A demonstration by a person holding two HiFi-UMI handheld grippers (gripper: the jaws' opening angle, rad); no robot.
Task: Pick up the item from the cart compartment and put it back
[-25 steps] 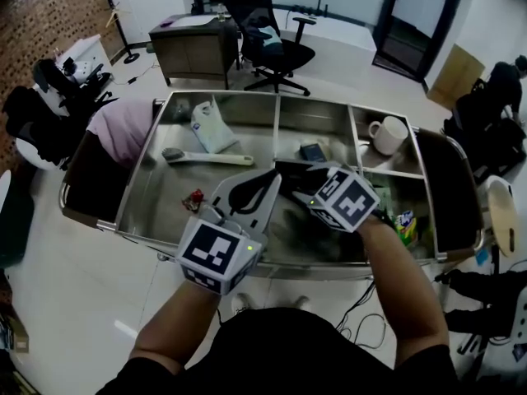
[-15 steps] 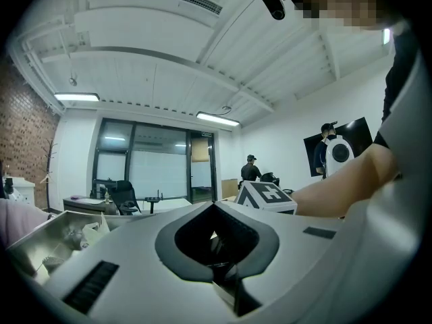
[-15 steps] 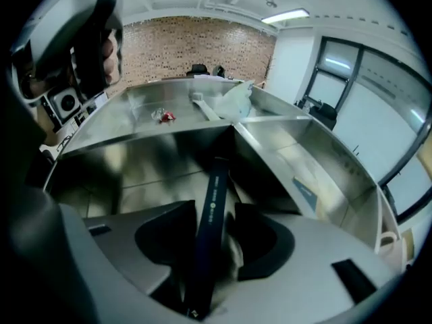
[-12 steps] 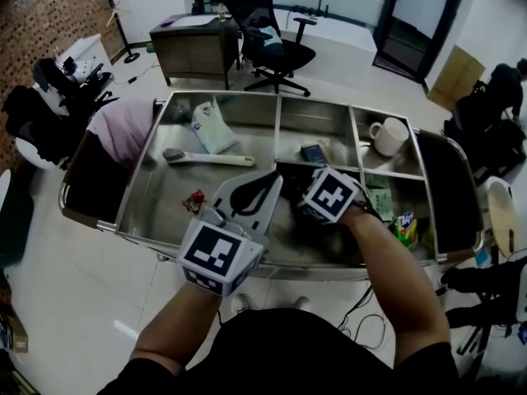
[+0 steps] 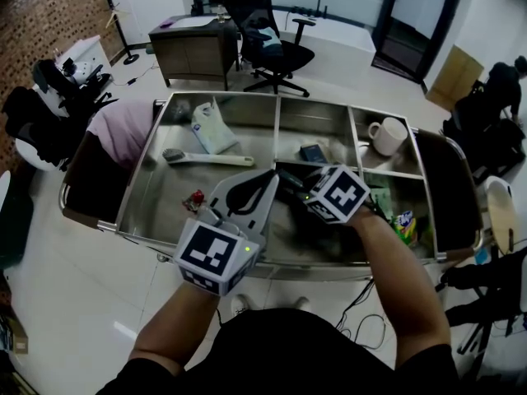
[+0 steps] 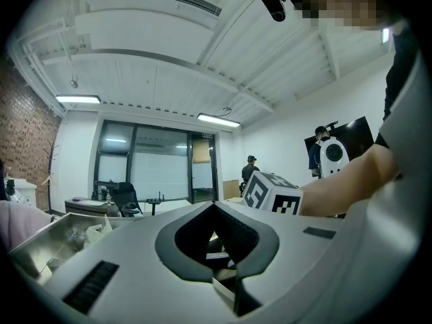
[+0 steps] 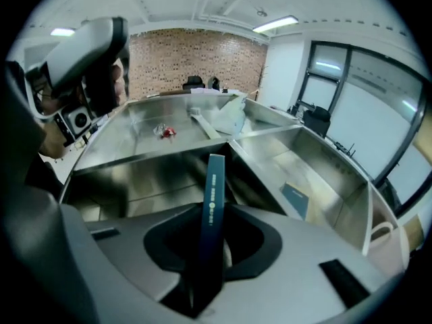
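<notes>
Right gripper [image 5: 288, 178]: pinches a slim dark blue box [image 7: 214, 187] edge-on, held above the cart [image 5: 247, 95], over its front middle compartment
Left gripper [image 6: 214, 208]: jaws pressed together, empty, just beside the right one
Left compartment: brush [image 5: 206, 158], white pouch [image 5: 212, 127], small red item [image 5: 195, 198]
Middle back: small blue packet [image 5: 312, 152]
Right back: white mug [image 5: 389, 134]
Right front: green packets [image 5: 403, 225]

Both bare forearms reach forward and down from the body, the left forearm [image 5: 177, 327] close beside the right forearm [image 5: 399, 274]. The left white two-jaw tool [image 5: 268, 179] points ahead, its jaws together with nothing between them. The right white two-jaw tool [image 5: 288, 177] angles leftward, its jaws clamped on a thin dark-blue flat packet [image 7: 212, 201] that stands upright.
</notes>
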